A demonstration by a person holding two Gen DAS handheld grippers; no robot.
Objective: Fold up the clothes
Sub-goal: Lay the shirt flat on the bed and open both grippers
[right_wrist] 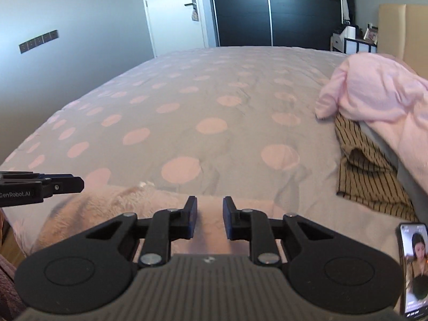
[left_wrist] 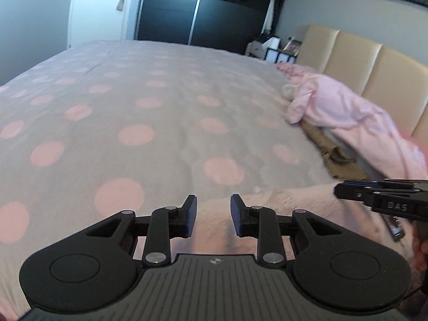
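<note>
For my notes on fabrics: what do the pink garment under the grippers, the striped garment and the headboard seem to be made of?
The pink garment looks like fluffy fleece or plush: its surface is shaggy and matte. The striped garment seems a thin woven or knit cloth, tan with dark lines, lying in soft folds. The headboard appears padded leather or imitation leather: smooth beige panels with a slight sheen.

Left claw point(left_wrist: 213, 215) and right claw point(right_wrist: 210, 218) — side by side, both parted.

Both wrist views low over the bed point(left_wrist: 133, 93), wardrobe-facing point(right_wrist: 270, 13).
</note>
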